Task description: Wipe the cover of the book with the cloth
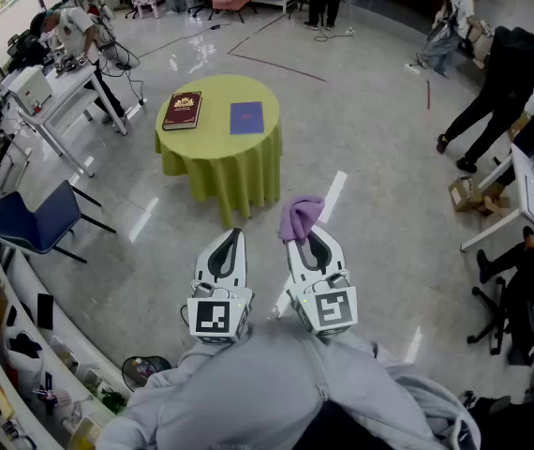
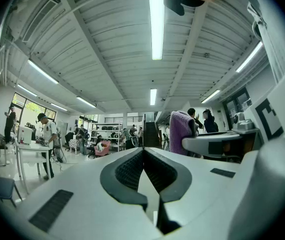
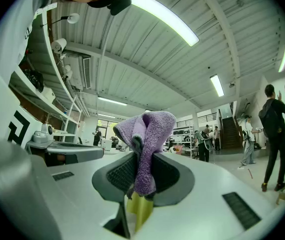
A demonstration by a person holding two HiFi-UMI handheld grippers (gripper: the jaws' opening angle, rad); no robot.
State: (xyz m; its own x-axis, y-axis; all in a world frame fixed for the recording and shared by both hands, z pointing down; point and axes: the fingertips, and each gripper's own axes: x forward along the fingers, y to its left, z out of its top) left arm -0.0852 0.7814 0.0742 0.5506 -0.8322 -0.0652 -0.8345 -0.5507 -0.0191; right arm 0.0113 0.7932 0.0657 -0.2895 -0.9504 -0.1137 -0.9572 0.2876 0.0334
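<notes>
Purple cloth clamped in the right gripper, book flat on the round table.

The right gripper's (image 3: 140, 160) jaws are pressed onto the purple cloth (image 3: 147, 134) – its bunched top stands up above the tips and a short end hangs below them. The left gripper's (image 2: 143, 152) jaws are closed tip to tip with nothing between them. In the head view both grippers are raised side by side on the near side of the yellow-draped table (image 1: 218, 162), well apart from it, the left gripper (image 1: 232, 238) beside the right gripper (image 1: 308, 236). The dark red book (image 1: 183, 111) lies cover up on the table's left part – its long axis runs from the table's near edge toward its far edge, slightly tilted. A blue square pad (image 1: 246, 117) lies on the table just to the book's right.
</notes>
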